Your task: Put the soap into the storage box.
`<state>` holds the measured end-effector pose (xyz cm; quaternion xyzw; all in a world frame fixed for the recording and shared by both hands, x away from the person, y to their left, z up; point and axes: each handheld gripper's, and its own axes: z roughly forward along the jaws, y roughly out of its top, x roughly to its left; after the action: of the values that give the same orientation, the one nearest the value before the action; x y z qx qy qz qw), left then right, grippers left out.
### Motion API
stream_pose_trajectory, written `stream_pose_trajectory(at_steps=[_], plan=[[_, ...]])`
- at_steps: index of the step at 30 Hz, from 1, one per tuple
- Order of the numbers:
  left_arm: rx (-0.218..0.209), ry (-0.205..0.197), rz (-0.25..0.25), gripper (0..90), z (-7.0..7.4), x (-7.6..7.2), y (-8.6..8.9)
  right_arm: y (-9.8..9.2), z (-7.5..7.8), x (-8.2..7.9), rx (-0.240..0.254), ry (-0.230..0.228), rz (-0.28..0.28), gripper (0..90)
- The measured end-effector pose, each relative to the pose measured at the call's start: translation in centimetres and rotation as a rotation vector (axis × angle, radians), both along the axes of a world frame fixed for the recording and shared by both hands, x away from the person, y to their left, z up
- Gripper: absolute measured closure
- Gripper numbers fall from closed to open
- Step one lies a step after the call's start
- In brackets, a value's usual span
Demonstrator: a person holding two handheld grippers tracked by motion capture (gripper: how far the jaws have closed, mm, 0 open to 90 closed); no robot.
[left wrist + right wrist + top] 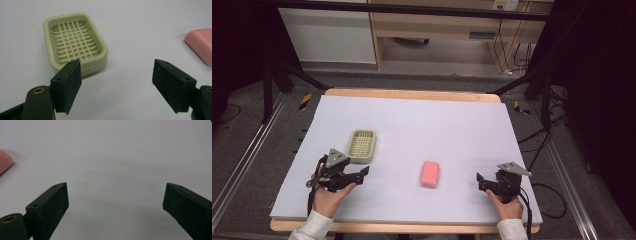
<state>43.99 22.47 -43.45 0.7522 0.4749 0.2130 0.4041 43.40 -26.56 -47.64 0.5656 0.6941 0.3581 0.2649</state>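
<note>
**A:** Your left gripper point(362, 173) has its jaws spread wide and holds nothing; same with your right gripper point(481, 181), jaws apart over bare table point(462, 120).

**B:** And what sits closest to each?

**A:** Just ahead of your left gripper's jaws, off its left pad, is the cream soap dish point(75, 43), empty, its grid floor up. Farther out, past the right pad, lies the pink soap bar point(201, 45), flat on the table. From your right gripper, that bar is off beyond the left jaw, well apart.

**B:** So how should you go about it?

**A:** Likely the bar goes into the dish. Turn the right gripper toward the bar, come in low, and close across its narrow width, both pads flat on the long sides. It may be slick, so squeeze centred. Steady the dish with your left gripper if it slides.
</note>
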Motion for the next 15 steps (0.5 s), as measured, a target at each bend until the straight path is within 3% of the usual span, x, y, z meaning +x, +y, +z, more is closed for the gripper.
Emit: stream_pose_trajectory(at_steps=[15], plan=[[-0.016, -0.01, -0.044, 23.2, 1.1, 0.8, -2.4, 0.1, 0.0, 0.0, 0.002, 0.002, -0.003, 7.0]])
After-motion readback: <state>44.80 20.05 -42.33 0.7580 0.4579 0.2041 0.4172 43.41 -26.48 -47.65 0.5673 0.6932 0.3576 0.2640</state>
